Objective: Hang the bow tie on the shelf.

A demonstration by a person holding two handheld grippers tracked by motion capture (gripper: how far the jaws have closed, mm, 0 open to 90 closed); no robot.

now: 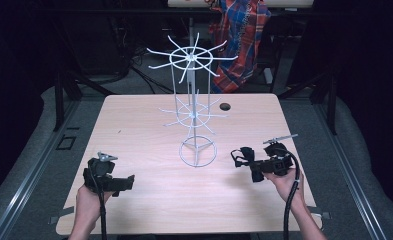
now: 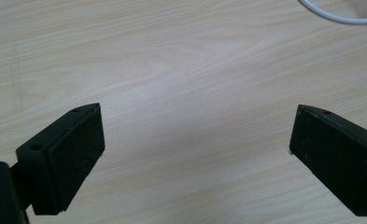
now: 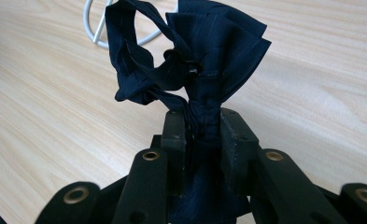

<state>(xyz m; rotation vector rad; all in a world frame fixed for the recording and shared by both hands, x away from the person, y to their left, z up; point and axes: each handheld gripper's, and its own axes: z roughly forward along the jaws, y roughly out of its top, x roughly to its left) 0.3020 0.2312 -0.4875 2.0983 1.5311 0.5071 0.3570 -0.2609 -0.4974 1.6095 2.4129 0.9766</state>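
Near table's right edge, right gripper [image 1: 254,167] clamped on dark bow tie [image 3: 190,70], held just above wood. Left gripper [image 1: 126,183] jaws wide apart, empty. Likely step: carrying tie toward white wire rack [image 1: 194,107]. Next: lift, hook strap loop over arm.

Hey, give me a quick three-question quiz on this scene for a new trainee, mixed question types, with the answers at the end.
1. True or false: the right claw is shut on the dark blue bow tie.
2. Multiple choice: what stands in the middle of the wooden table? A) a cardboard box B) a white wire rack C) a glass bottle
3. Short answer: is anything between the jaws of the left claw?

Key
1. True: its jaws pinch the fabric.
2. B: the white wire rack has two tiers of spokes and a ring base.
3. No: the jaws stand wide apart over bare wood.
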